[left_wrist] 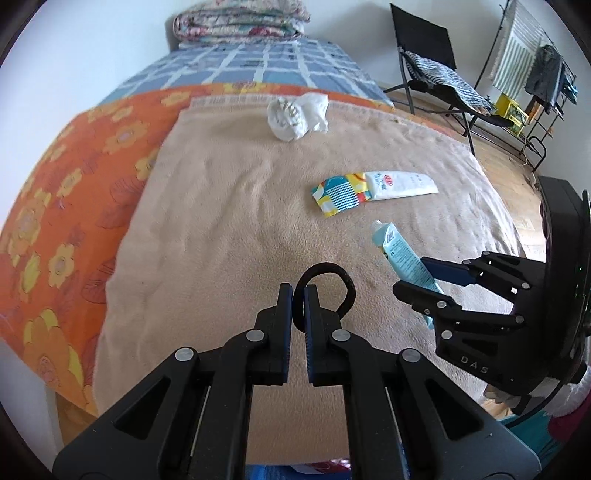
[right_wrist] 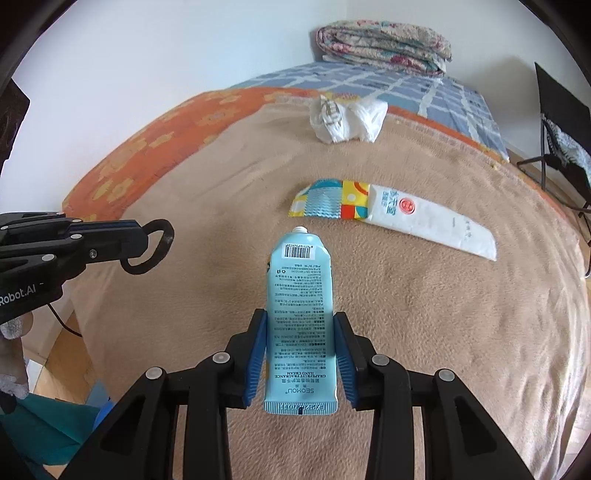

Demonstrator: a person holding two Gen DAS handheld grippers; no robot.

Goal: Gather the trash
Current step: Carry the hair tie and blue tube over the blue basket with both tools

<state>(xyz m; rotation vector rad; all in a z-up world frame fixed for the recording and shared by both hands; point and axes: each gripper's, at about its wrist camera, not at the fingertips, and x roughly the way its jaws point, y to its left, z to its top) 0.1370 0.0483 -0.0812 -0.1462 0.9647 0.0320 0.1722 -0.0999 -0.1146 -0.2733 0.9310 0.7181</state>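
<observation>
A black hair tie is clamped between the closed jaws of the left hand-held gripper, its loop sticking out past the fingertips and held clear of the beige blanket that covers the near part of the bed. In the right wrist view the same loop is seen hanging from that gripper's tips at the left edge. A light blue hand cream tube is gripped between the blue pads of the right hand-held gripper, with its white nozzle end pointed away from the camera and its crimped end nearest the camera; no earlier state is shown for it. Farther along the blanket a flat white wrapper is laid, with a colourful patterned packet touching its left end. Beyond these, near the blanket's far edge, a crumpled white plastic bag is seen. An orange flowered sheet is spread under the blanket, and a blue checked cover lies behind it, topped by a folded floral quilt against the wall. A black folding chair is placed to the right of the bed.
</observation>
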